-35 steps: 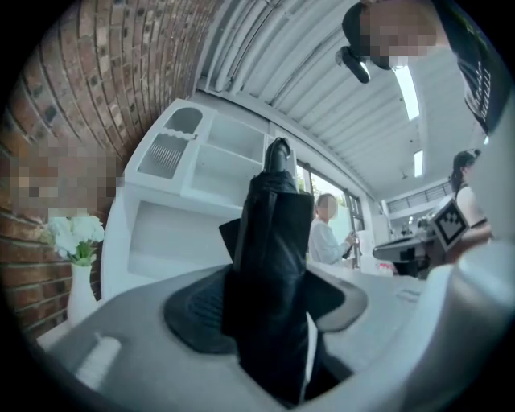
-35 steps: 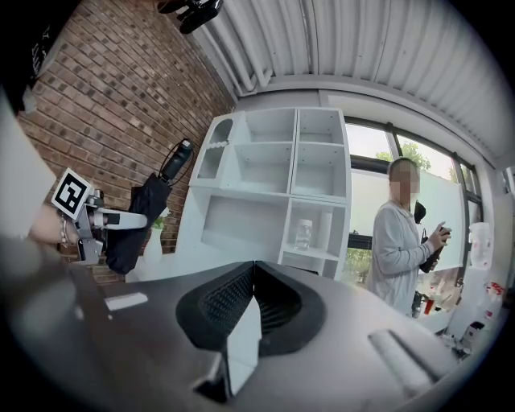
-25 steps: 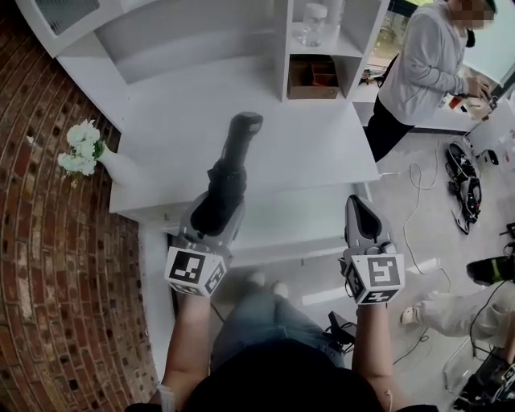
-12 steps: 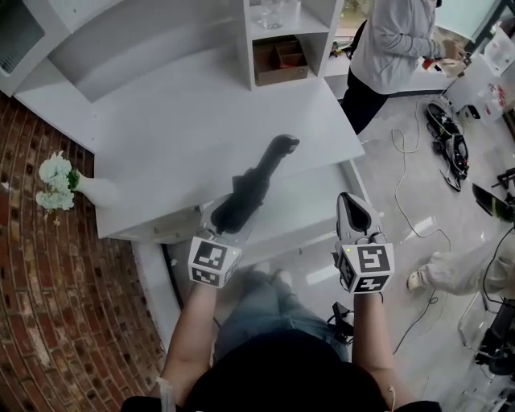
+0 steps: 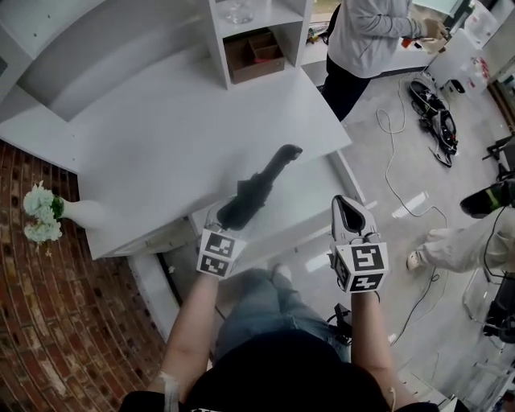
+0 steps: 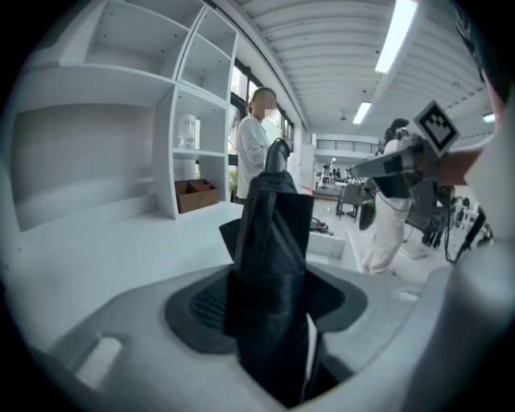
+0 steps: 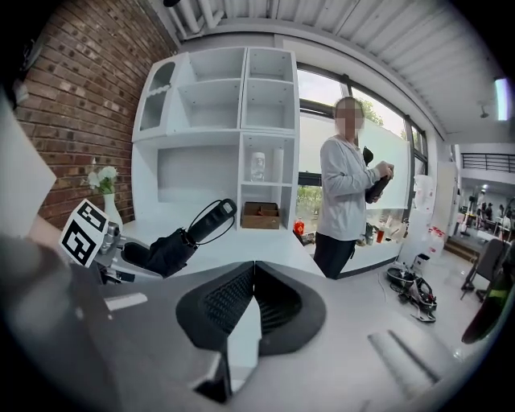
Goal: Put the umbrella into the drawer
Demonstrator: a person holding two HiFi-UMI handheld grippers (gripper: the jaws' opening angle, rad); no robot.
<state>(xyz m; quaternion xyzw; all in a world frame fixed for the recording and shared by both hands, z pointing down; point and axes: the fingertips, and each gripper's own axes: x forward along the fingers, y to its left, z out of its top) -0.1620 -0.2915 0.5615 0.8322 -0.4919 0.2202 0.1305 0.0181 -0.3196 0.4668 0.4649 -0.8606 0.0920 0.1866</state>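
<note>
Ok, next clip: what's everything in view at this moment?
desk with shelf unit: one, white, centre
drawer: one, white, pulled out under the desk's front
umbrella: one, black, folded, above the drawer
vase of flowers: one, white, desk's left edge
box: one, brown, shelf cubby
jar: one, clear, shelf above the box
bystanders: two; grey top behind the desk, light trousers at the right edge
cable: one, white, floor at right
left gripper: grey, clamped on the umbrella
right gripper: grey, jaws together, empty, right of the umbrella

Head view steep down; gripper views ~level, all share desk [image 5: 177,137].
</note>
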